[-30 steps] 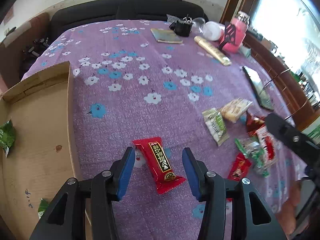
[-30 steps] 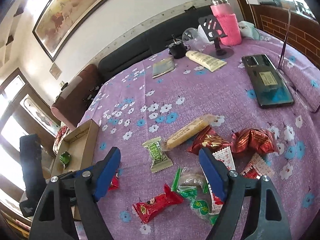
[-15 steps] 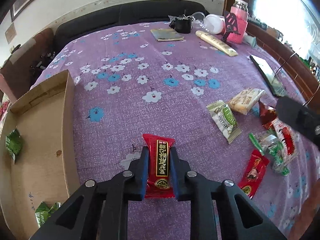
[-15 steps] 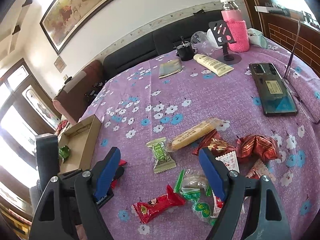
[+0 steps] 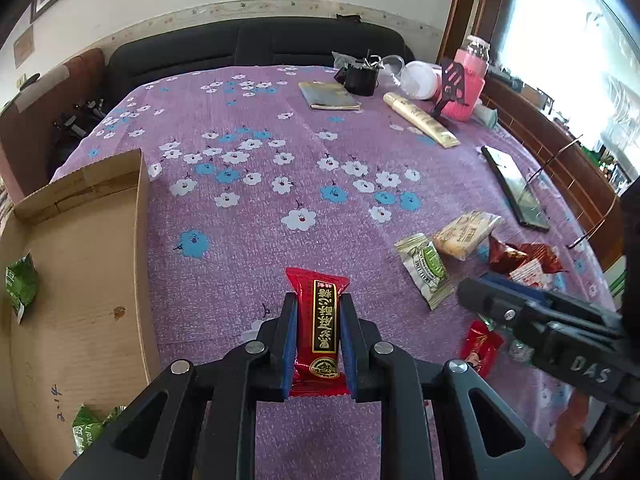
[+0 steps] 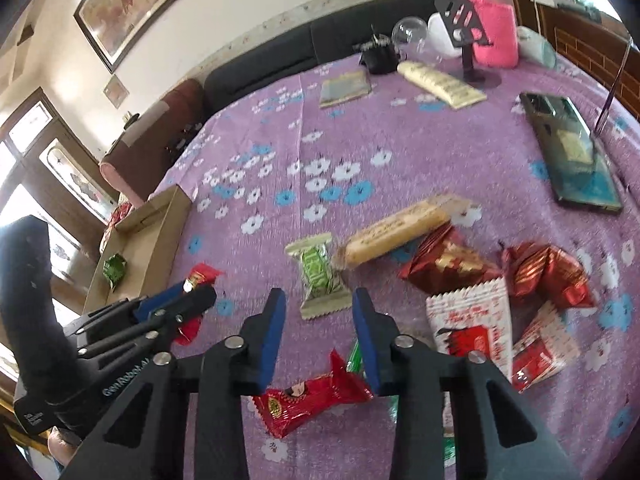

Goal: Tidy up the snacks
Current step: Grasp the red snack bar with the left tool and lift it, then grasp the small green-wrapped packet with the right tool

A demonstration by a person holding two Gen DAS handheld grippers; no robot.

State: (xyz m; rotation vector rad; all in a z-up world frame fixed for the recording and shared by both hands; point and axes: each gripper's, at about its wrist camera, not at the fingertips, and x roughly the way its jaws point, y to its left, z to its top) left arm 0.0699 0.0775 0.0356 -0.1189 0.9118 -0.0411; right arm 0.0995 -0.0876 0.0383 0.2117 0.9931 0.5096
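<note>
My left gripper [image 5: 318,300] is shut on a red snack bar [image 5: 320,276] with a black label, held just above the purple flowered cloth; the right wrist view shows this gripper [image 6: 196,296] at the left. My right gripper [image 6: 319,296] hangs low over the snack pile with its jaws closing. A red packet with a face [image 6: 312,396] lies between its blue pads, and I see no pad pressing on it. A green-and-white packet [image 6: 320,276] lies just past the fingertips. The open cardboard box [image 5: 140,200] at the left holds green packets [image 5: 20,284].
A beige biscuit bar [image 6: 396,232], dark red packets [image 6: 448,264] and white-and-red packets [image 6: 468,320] lie at the right. Further back are a phone [image 6: 572,152], a cream tube [image 5: 420,124], a pink bottle [image 5: 470,80], a small book [image 5: 328,96] and a dark sofa [image 5: 256,48].
The left jaws closed on the red bar and have kept hold of it. The right gripper sank towards the pile and its jaws narrowed around the red packet with the face.
</note>
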